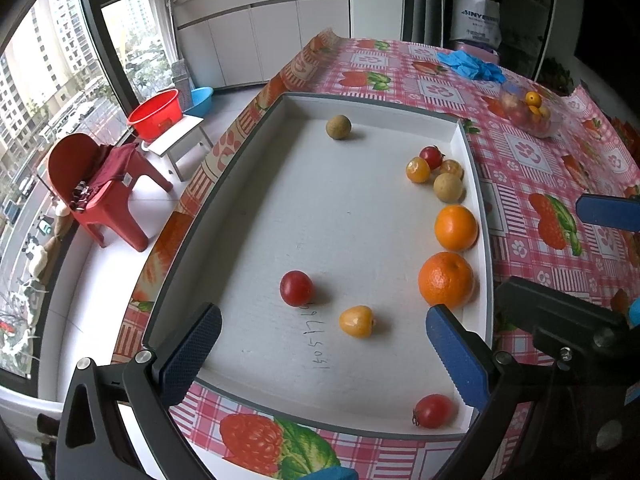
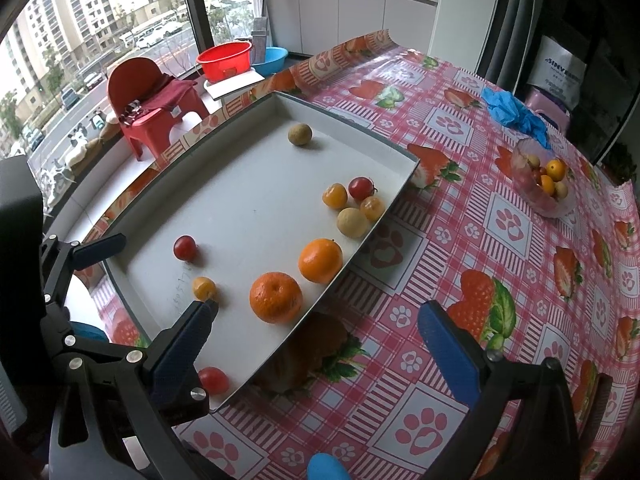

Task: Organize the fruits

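tablecloth [image 2: 460, 216]: right view alone shows tray's [image 2: 340, 276] raised underside.

You are looking at a white matt cardboard tray [image 1: 256, 216] with a dull, slightly rough floor. The two big round oranges [image 1: 447, 279] are showing bumpy, shiny peel. The pink checked plastic tablecloth [image 2: 500, 264] is looking smooth and glossy. The blue finger pads [image 1: 456, 350] are looking ribbed and rubbery.

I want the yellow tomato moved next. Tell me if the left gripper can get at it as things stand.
Probably yes. The left gripper is open and empty, with the yellow tomato lying alone on the tray between its fingers; nothing blocks it.
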Tool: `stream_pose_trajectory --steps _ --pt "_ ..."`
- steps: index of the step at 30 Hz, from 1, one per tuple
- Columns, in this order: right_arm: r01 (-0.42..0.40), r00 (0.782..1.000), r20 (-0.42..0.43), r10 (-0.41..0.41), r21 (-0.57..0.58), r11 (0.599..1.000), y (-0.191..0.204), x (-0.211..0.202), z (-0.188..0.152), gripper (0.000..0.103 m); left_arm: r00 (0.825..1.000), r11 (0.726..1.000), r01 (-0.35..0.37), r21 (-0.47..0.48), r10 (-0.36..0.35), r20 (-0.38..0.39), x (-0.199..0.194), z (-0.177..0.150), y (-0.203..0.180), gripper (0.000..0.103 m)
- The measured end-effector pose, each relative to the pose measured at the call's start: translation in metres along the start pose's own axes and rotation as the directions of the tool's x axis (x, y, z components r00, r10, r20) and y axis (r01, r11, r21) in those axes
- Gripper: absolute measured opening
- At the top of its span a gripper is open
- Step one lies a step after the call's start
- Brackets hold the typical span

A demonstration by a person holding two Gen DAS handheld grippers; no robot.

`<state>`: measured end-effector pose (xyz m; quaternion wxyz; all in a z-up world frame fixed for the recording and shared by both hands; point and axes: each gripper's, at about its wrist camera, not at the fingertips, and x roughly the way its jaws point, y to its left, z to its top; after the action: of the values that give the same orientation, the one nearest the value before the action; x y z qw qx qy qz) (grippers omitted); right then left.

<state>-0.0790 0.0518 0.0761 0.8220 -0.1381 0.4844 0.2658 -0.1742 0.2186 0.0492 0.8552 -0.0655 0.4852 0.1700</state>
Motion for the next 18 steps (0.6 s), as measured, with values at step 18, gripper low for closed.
stream_pose_trajectory --steps 18 --pt "0.030 1.000 0.002 -0.030 -0.010 1.000 0.0020 -0.0067 -0.0030 0.103 1.000 1.000 0.011 0.005 -0.011 0.019 -0.0085 -0.0023 -0.0008 0.103"
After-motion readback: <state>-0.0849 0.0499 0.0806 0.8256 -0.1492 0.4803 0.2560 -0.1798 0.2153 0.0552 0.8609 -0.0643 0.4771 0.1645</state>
